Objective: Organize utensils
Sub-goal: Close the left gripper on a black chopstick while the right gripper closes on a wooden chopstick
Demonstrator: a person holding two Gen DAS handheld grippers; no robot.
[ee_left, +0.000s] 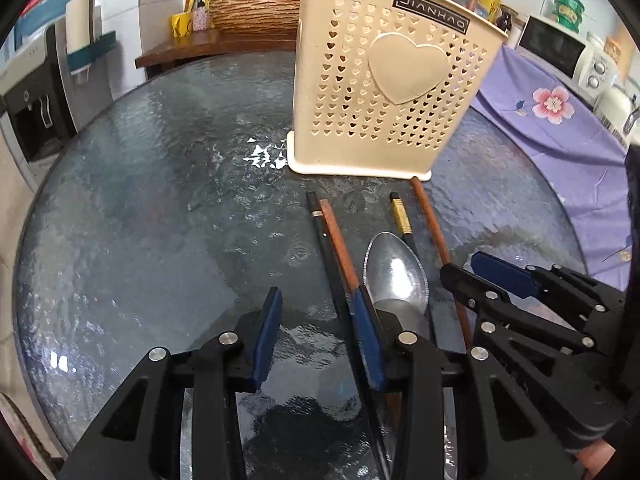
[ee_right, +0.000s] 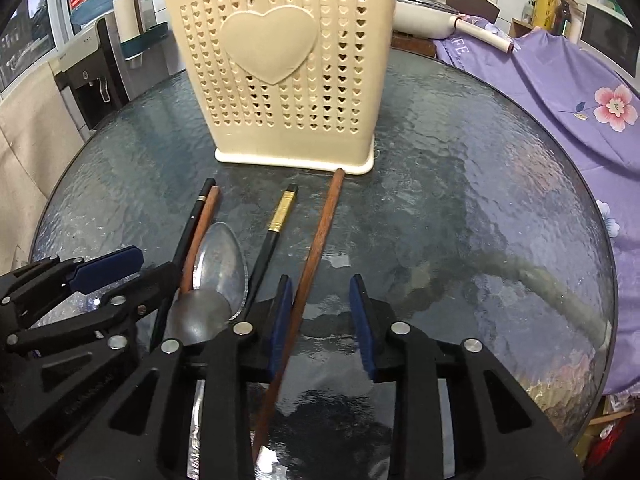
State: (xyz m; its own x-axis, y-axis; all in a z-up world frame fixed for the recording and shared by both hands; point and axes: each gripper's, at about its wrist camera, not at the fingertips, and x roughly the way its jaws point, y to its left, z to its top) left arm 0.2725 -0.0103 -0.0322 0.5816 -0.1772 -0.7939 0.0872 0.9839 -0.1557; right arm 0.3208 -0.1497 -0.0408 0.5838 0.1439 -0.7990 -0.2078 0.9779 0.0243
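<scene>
A cream perforated utensil holder (ee_left: pixel 392 92) with a heart stands upright on the round glass table (ee_left: pixel 160 200); it also shows in the right wrist view (ee_right: pixel 288 68). In front of it lie a metal spoon (ee_left: pixel 394 272), a black chopstick (ee_left: pixel 326 248) beside a brown one (ee_left: pixel 340 248), a black gold-banded chopstick (ee_left: pixel 402 216) and a long brown chopstick (ee_right: pixel 316 240). My left gripper (ee_left: pixel 318 308) is open, low over the table just left of the pair. My right gripper (ee_right: pixel 322 296) is open, with the long brown chopstick between its fingers, next to the left pad (ee_right: pixel 280 320).
A purple flowered cloth (ee_right: pixel 560 92) covers the counter right of the table, with a microwave (ee_left: pixel 556 46) behind. A water dispenser (ee_left: pixel 36 92) stands at the left. A wooden shelf with a basket (ee_left: pixel 256 12) sits behind the table.
</scene>
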